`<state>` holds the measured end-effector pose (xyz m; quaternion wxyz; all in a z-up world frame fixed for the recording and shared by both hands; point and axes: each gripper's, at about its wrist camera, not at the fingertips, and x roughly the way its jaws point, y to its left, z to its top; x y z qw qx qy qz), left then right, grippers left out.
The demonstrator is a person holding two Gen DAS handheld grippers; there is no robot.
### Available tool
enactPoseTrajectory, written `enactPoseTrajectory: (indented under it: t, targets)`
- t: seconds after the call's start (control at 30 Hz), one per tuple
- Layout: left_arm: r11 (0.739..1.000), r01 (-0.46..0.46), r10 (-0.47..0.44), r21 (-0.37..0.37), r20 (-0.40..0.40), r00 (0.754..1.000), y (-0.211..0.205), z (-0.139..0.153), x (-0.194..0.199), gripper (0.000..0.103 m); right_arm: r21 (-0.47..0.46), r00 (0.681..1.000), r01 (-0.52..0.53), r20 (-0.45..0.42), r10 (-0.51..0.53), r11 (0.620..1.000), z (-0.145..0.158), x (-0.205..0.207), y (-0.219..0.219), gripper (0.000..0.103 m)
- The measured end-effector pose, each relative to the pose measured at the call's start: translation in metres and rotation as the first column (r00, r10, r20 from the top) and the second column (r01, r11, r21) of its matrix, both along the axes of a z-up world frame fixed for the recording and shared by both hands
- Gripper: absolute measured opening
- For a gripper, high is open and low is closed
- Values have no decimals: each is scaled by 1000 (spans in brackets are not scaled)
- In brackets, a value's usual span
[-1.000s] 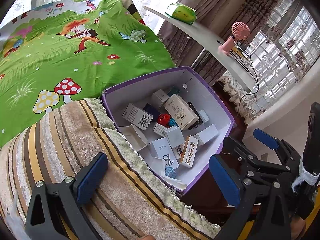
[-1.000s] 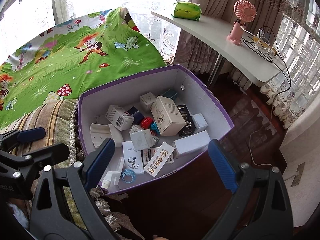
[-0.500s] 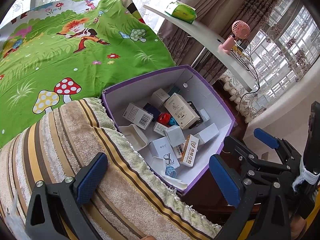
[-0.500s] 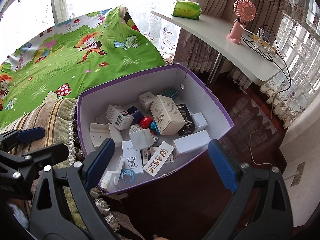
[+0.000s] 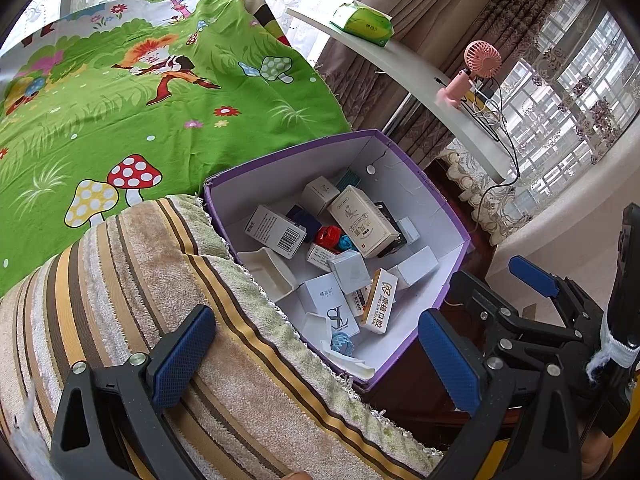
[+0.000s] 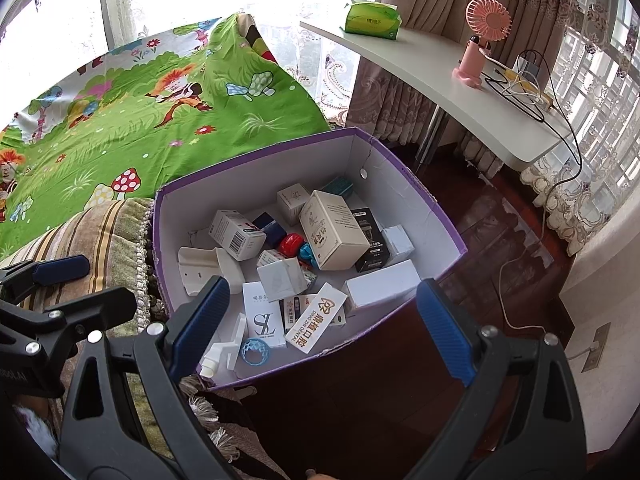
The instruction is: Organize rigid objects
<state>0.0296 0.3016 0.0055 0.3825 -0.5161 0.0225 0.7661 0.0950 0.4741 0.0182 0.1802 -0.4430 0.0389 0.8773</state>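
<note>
left gripper: jaws spread wide, nothing between the blue pads; it hangs over the striped towel, just beside the box's near left edge.
right gripper: jaws also wide apart and empty, held above the near wall of the box and the dark wood floor.
box: purple outside, white inside, open at the top, standing on the floor against the bed's edge.
contents: a loose jumble of small cartons lying on the box bottom.
beige carton: the largest one, tilted, near the middle, resting on its neighbours.
barcode carton: white, left of centre, leaning.
black carton: just right of the beige one, touching it.
red round thing: between the barcode carton and the beige carton.
blue ring: latticed, at the near left corner beside a white plastic piece.
bedsheet: green with mushrooms, behind the box.
desk: white, carrying a pink fan and a green tissue pack.
</note>
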Motion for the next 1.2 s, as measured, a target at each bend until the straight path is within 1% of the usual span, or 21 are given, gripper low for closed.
enactPoseTrajectory:
  t: [0.97,1.13,1.2]
  targets:
    - [1000,0,0,0,0,1000,0,1,0,102,-2,1000,1,1,-1,1000,0,1,1,96]
    - [1000,20,-20,-7,-17,1000,4,1,2,103,-6,1000,2,2,-2,1000,0,2,1,96]
    - [999,40,-40,7,-13,999,4,2,3,103,-5,1000,4,-1,-4,1000,1,2,0,96]
